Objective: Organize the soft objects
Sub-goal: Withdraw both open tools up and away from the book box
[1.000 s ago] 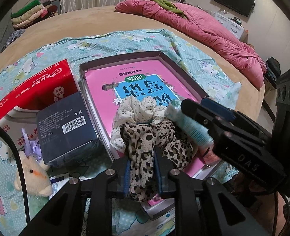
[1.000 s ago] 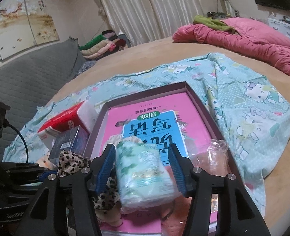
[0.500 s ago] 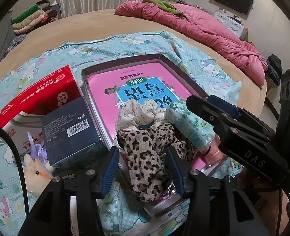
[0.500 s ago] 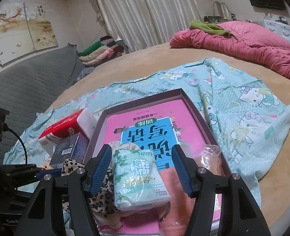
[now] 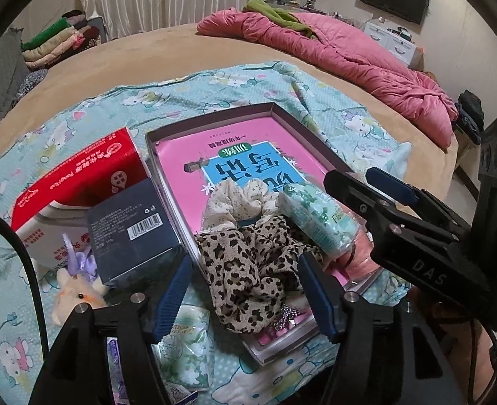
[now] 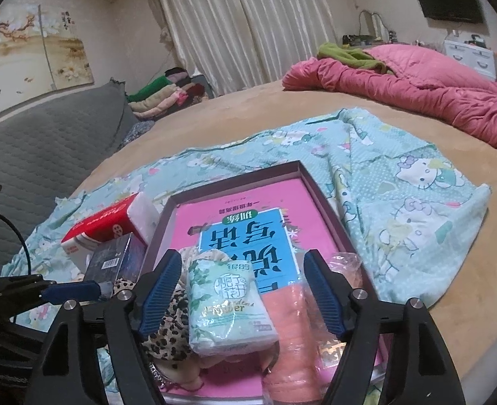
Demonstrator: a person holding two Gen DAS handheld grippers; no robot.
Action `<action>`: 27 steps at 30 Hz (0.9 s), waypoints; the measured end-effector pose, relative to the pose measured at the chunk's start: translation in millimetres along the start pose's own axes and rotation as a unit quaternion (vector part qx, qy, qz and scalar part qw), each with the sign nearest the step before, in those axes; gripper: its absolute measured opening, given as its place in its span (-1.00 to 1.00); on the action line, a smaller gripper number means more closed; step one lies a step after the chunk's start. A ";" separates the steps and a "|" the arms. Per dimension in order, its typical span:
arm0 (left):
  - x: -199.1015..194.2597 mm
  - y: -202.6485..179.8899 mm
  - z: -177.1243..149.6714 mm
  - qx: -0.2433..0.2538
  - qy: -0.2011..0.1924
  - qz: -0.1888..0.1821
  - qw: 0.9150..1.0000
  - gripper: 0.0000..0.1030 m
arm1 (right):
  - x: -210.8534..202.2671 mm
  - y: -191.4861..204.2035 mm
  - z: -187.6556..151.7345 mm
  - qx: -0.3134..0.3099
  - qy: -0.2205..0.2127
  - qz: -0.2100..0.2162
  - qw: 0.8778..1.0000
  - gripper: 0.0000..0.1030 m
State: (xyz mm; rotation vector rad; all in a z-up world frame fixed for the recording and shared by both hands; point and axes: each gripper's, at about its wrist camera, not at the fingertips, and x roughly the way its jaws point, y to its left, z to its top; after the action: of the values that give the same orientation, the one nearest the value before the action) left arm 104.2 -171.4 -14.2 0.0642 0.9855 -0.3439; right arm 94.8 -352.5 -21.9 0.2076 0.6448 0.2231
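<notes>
Both tools are being seen with jaws just opened and standing well apart, nothing being pinched by either. In the left wrist view, the left gripper [image 5: 245, 290] is being held at bottom centre with the leopard-print scrunchie [image 5: 248, 270] lying loose between its blue pads [image 5: 174, 290], draped over the near rim of the shallow box [image 5: 211, 118]; the pads are not being pressed on the fabric. In the right wrist view, the right gripper [image 6: 241, 293] is being held at lower centre, the tissue pack [image 6: 228, 303] resting between its fingers without being squeezed, propped on the scrunchie and a peach-coloured roll in plastic wrap [image 6: 292, 337] just to its right. A release step is being judged as in hand: both soft items are being left inside the box, on top of the pink book [image 6: 245, 222]. A cream scrunchie [image 5: 235, 199] is lying just behind the leopard one in the frame's centre. Retreat of both tools is being called for next, straight back, so nothing is snagged; the scrunchie overhanging the rim is being judged likely to slip out. Outside the box at lower left, a small plush toy [image 5: 76, 293] and another tissue pack [image 5: 187, 347] are lying on the patterned sheet [image 5: 79, 128], probably being left for later pickup. Red tissue box [image 5: 79, 175] and dark carton [image 5: 130, 233] are standing at left, beside the box.
</notes>
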 end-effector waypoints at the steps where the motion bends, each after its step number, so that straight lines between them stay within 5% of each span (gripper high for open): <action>1: -2.0 0.0 0.0 0.000 -0.002 0.001 1.000 0.30 | -1.3 -0.3 0.0 0.000 -0.001 -0.002 1.000 0.50; 27: -28.0 12.8 -11.5 -0.012 -0.017 0.008 1.000 0.65 | -17.7 2.2 -0.8 -0.005 -0.013 -0.060 0.998 0.58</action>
State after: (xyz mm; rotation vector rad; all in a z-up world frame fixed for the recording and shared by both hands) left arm 84.9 -149.7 1.2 0.0434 0.9552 -0.3175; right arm 80.3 -355.0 -11.9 0.1606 0.6279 0.1078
